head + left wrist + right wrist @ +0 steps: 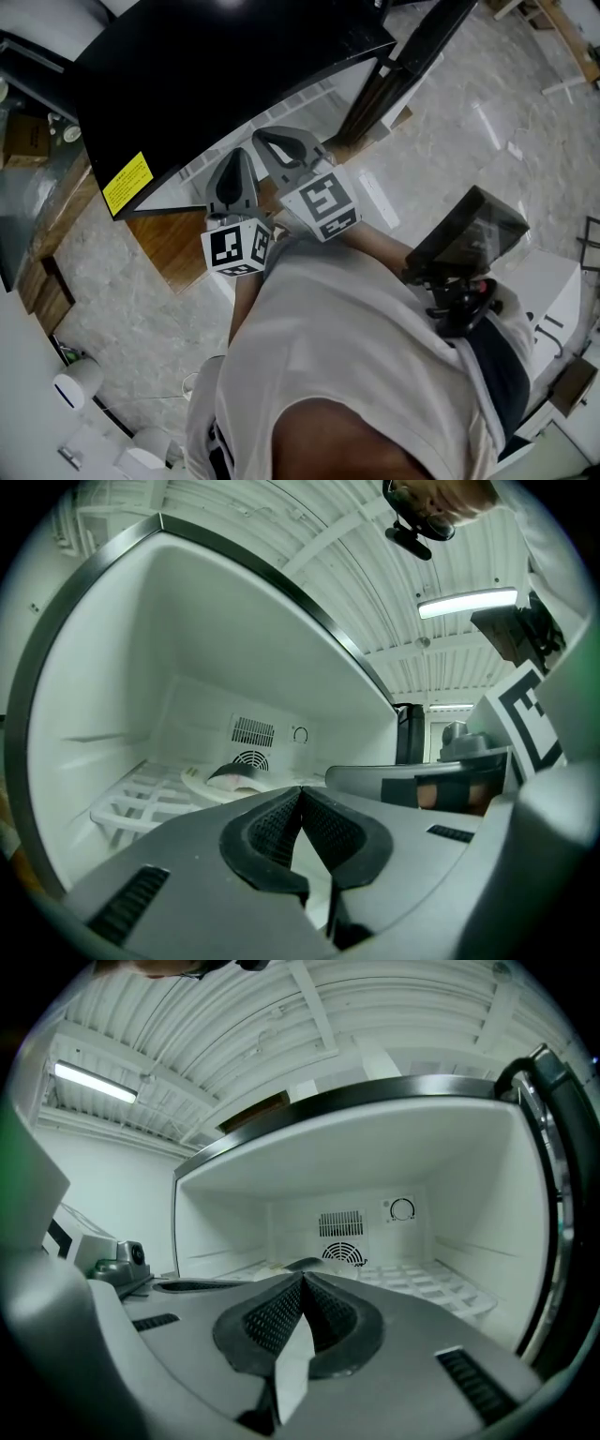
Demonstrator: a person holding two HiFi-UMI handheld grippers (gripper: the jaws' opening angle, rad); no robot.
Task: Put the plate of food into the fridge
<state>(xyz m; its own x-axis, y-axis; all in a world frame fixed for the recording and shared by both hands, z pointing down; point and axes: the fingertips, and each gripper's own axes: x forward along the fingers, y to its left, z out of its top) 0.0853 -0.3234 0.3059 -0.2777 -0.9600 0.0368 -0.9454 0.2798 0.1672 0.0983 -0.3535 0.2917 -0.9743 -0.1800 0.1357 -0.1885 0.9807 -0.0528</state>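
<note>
Two grippers — left gripper [300, 791], right gripper [303, 1279] — jaws together, empty | one plate [194, 778] on fridge shelf [131, 803]

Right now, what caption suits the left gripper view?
Plate of food resting on the fridge shelf, beyond the shut left hand-held gripper.

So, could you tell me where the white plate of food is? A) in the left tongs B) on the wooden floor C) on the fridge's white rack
C: the white plate of food lies on the white slatted rack inside the fridge, beyond the shut left tongs.
</note>
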